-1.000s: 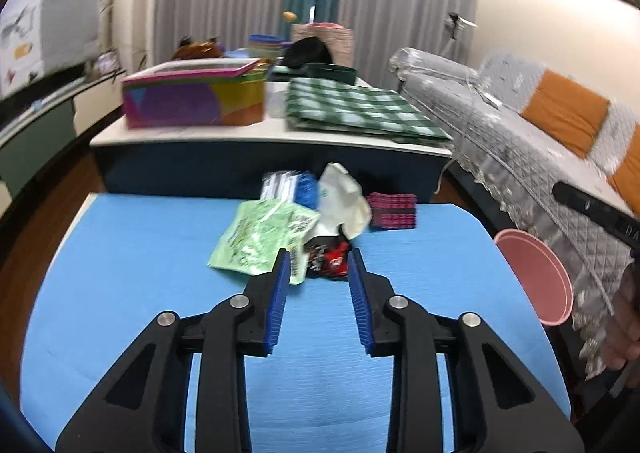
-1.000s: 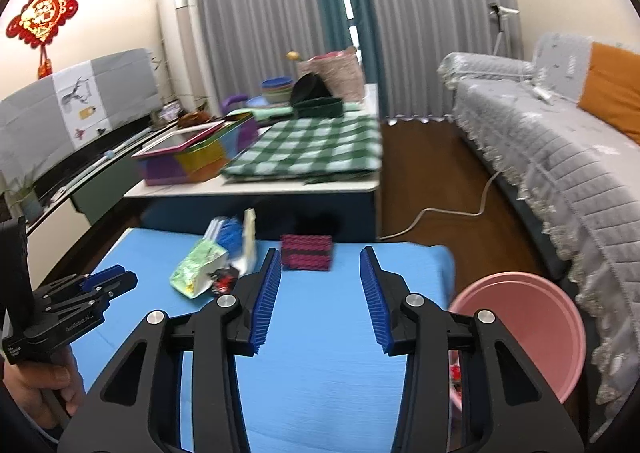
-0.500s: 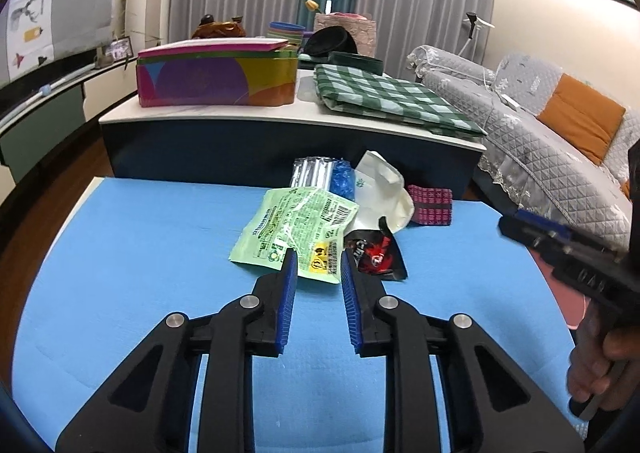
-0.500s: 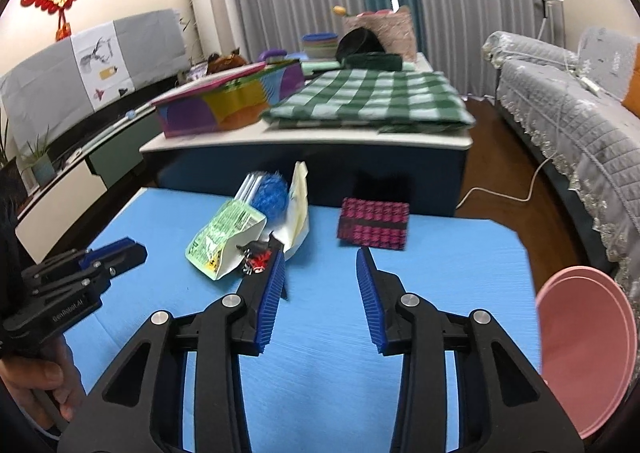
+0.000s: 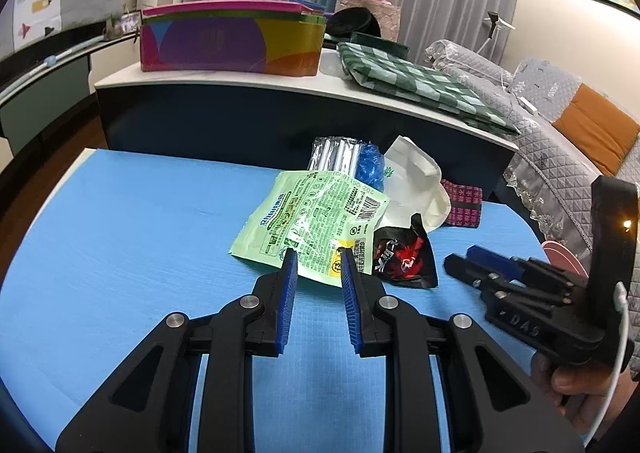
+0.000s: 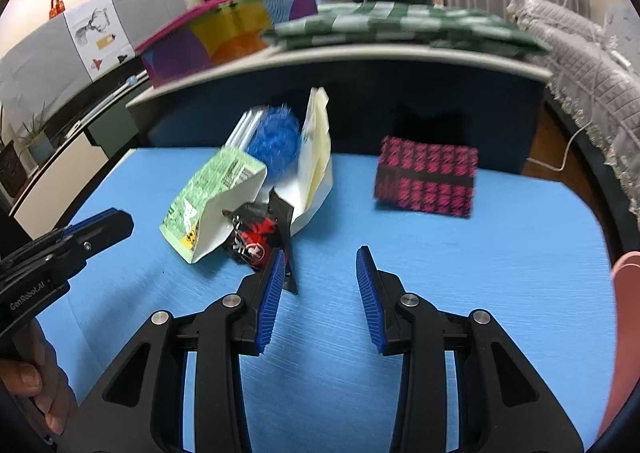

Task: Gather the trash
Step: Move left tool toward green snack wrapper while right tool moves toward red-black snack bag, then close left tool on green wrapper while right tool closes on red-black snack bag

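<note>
A: Trash sits in one heap toward the far middle of the blue table [image 5: 120,253]. Going left to right: the green snack bag [image 5: 316,225], the black-and-red wrapper [image 5: 404,257], the white paper bag [image 5: 416,185], then the pink patterned packet [image 5: 464,205] lying a little apart on the right. Behind the green bag are silver tubes [image 5: 336,151] and a blue bristly ball [image 5: 370,165].

B: How will they handle?

A: My guess is that all of it is light. The green bag looks like thin, crinkly, glossy film, emptied and flat, so it may slide between pads; its near edge lifts slightly off the table, and that is where I would pinch. The black-and-red wrapper is crumpled foil with a raised corner, which is easy to nip. The paper bag is soft and stands half open, so take it by its rim.

B: And the grippers?

A: The left gripper [image 5: 316,259] has just been closing; a narrow gap remains between its jaws, nothing is in them, and the tips hover at the green bag's near edge. The right gripper [image 6: 322,265] has its jaws parted wider, also empty, with its left tip just beside the black-and-red wrapper.

B: Where does it go?

A: Probably into the pink bin [image 6: 628,333], at the table's right edge.
</note>
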The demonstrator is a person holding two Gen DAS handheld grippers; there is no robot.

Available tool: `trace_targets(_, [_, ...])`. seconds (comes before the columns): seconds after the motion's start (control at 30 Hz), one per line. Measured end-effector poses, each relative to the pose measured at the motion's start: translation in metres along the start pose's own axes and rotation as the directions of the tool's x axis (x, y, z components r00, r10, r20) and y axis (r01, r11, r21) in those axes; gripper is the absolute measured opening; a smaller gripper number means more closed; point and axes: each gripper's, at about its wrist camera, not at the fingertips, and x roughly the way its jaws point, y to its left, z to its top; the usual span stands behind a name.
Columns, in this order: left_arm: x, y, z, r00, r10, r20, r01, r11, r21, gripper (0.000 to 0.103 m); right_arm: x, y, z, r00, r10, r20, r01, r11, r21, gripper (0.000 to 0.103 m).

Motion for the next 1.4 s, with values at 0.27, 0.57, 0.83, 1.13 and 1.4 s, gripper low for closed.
trace_targets(0.27, [0.018, -0.007, 0.004, 0.999, -0.038, -0.004, 0.038, 0.999, 0.002, 0.022, 0.014, 0.004, -0.001, 0.998, 0.028, -0.048, -0.029, 0.999, -0.018, 0.016])
trace_targets(0.57, [0.038, -0.022, 0.006, 0.998, -0.061, -0.028, 0.061, 0.998, 0.007, 0.023, 0.006, -0.002, -0.008, 0.999, 0.017, -0.042, -0.019, 0.999, -0.031, 0.000])
trace_targets(0.83, [0.054, -0.034, -0.006, 0.996, -0.025, -0.091, 0.029, 0.999, 0.040, 0.032, -0.008, -0.033, -0.019, 0.995, -0.075, -0.062, 0.077, 0.997, 0.027, 0.000])
trace_targets(1.13, [0.059, -0.042, -0.012, 0.992, 0.045, -0.119, -0.034, 0.995, 0.091, 0.031, -0.004, -0.039, -0.017, 0.996, -0.055, -0.066, 0.058, 0.997, 0.052, 0.008])
trace_targets(1.4, [0.053, -0.038, -0.014, 0.991, 0.071, -0.117, -0.060, 0.994, 0.095, 0.014, -0.001, -0.041, -0.014, 0.996, -0.052, -0.074, 0.057, 0.997, 0.053, 0.018])
